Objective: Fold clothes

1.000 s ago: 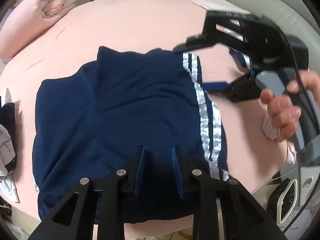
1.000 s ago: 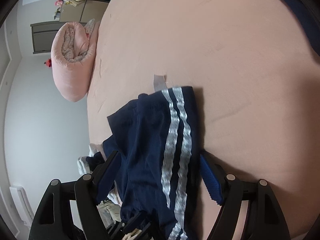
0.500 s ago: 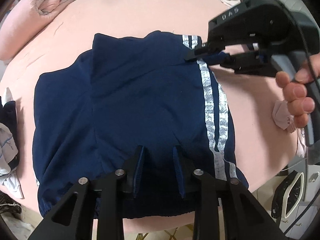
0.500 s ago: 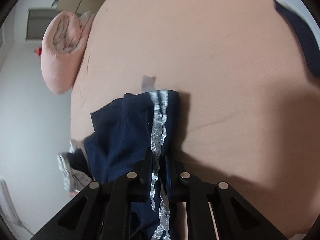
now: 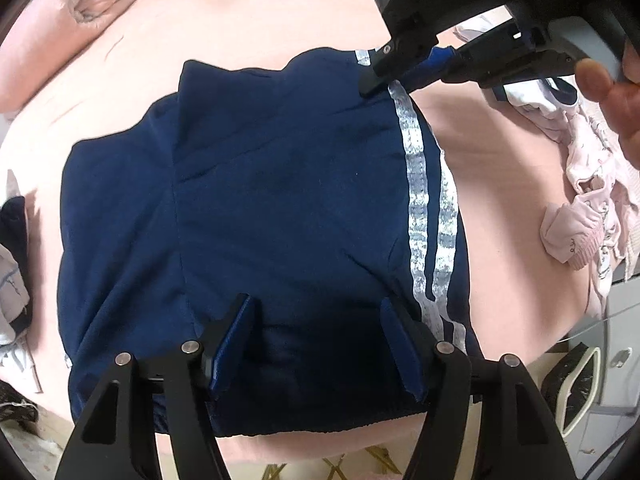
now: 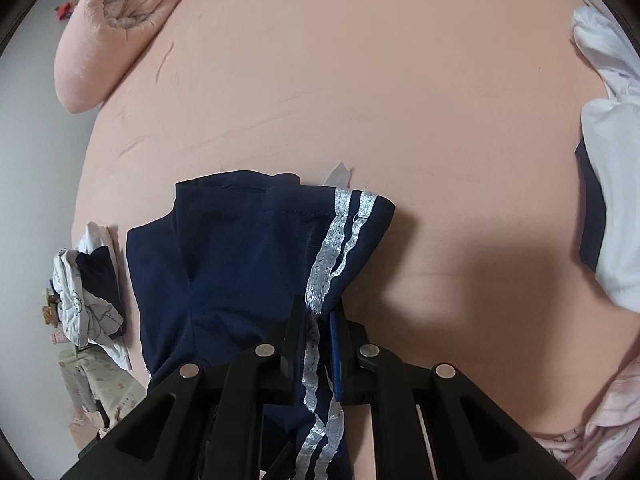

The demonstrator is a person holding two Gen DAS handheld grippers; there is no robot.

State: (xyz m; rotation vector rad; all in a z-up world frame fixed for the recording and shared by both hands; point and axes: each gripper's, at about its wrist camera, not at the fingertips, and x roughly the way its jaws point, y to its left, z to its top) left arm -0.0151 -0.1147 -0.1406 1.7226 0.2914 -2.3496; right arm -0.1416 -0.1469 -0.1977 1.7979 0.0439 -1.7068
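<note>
Navy shorts (image 5: 280,200) with two silver side stripes lie spread on the pink bed (image 5: 288,16). My left gripper (image 5: 318,340) points down over the waistband end, jaws opening; the cloth lies between the blue pads without being pressed. In the left wrist view my right gripper (image 5: 380,76) pinches the striped far corner, a person's hand on its handle. In the right wrist view the right gripper (image 6: 316,332) is shut on the striped edge of the shorts (image 6: 224,264), which rises a little off the bed (image 6: 360,80).
A rolled pink blanket (image 5: 80,12) (image 6: 116,28) lies at the far left. Pale pink clothes (image 5: 592,184) are heaped at the right, a white and navy garment (image 6: 612,200) beyond. More clothes (image 6: 88,292) are piled at the left edge. The bed's front edge (image 5: 320,448) is close.
The right gripper closed on the striped edge of the shorts and lifted it. The left gripper's fingers spread apart, letting go of the waistband cloth.
</note>
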